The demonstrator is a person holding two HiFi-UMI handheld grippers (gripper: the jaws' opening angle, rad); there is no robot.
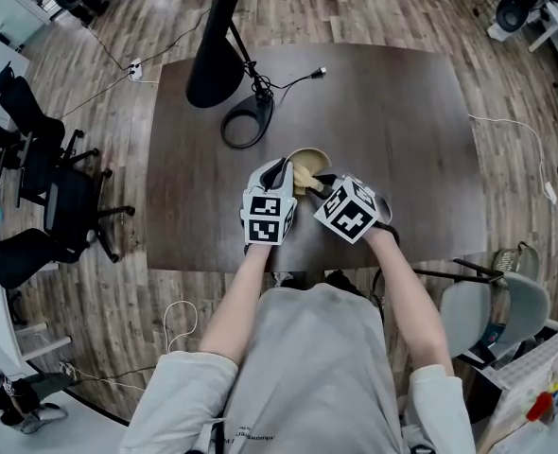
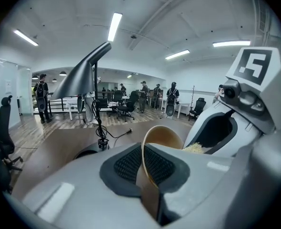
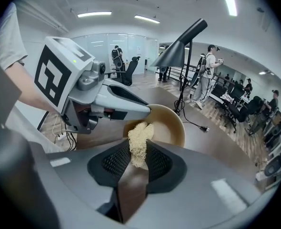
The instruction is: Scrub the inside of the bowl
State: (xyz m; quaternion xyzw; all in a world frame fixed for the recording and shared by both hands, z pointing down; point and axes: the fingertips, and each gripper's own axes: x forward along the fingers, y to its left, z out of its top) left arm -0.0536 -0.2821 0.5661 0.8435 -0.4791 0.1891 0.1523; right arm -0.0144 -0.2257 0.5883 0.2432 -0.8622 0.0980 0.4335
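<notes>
Two claws meet over one small job near the front edge of the dark counter (image 1: 392,121), with a black lamp (image 1: 217,36) standing well behind and to the left, clear of the work. On the left, the left claw (image 1: 281,171) is clamped narrow on the near wall of the tan bowl (image 1: 312,156). Its own view shows the rim pinched edge-on between the two ribbed pads, one pad inside the wall and one outside. The bowl looks tipped up off the counter, its mouth turned to the right and toward the person, so the hollow faces the other tool. Inside that mouth sits a pale, fibrous scrubbing pad (image 3: 139,142), its long axis running from the jaws forward into the bowl, with the free end against or just short of the inner wall. I cannot tell which. To the right, the right claw (image 1: 322,185) is closed tight on the rear part of that pad. It is the nearer tool to the bowl's interior, and the interior lies straight ahead of its jaws. The coming stroke likely depends on keeping that alignment while the left side holds the rim steady.
</notes>
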